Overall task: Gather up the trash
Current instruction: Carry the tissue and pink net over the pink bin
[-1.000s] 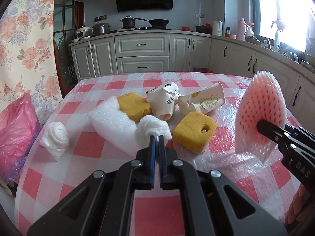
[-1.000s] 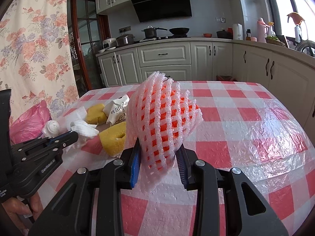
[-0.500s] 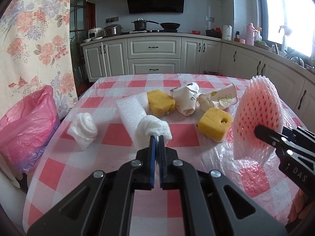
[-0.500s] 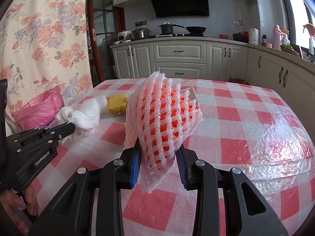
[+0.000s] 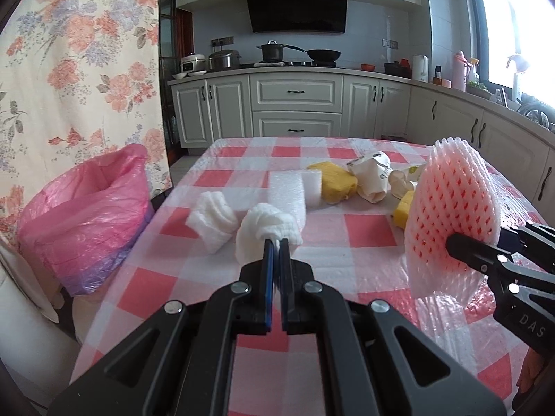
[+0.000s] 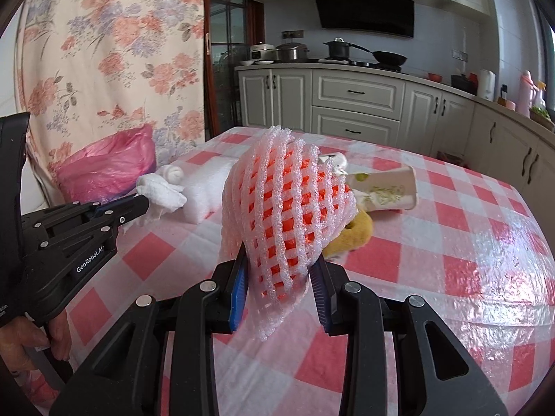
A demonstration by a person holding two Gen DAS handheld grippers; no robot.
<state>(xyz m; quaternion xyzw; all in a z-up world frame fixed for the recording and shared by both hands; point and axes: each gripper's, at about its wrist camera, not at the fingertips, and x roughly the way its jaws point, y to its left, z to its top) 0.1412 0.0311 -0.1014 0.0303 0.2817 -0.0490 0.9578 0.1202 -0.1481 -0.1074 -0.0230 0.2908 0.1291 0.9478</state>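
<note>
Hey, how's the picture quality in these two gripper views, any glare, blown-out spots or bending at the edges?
Left wrist view: the window at upper right is blown out white, and the cabinets bow from fisheye distortion. Right wrist view: daylight glares off the plastic table cover at right, the curtain curves at the left edge, and the foam net stays sharp.

Readable lettering on the grippers

The left gripper read "GenRobot.AI"; the right gripper showed "DAS", cut off at the frame's edge.
</note>
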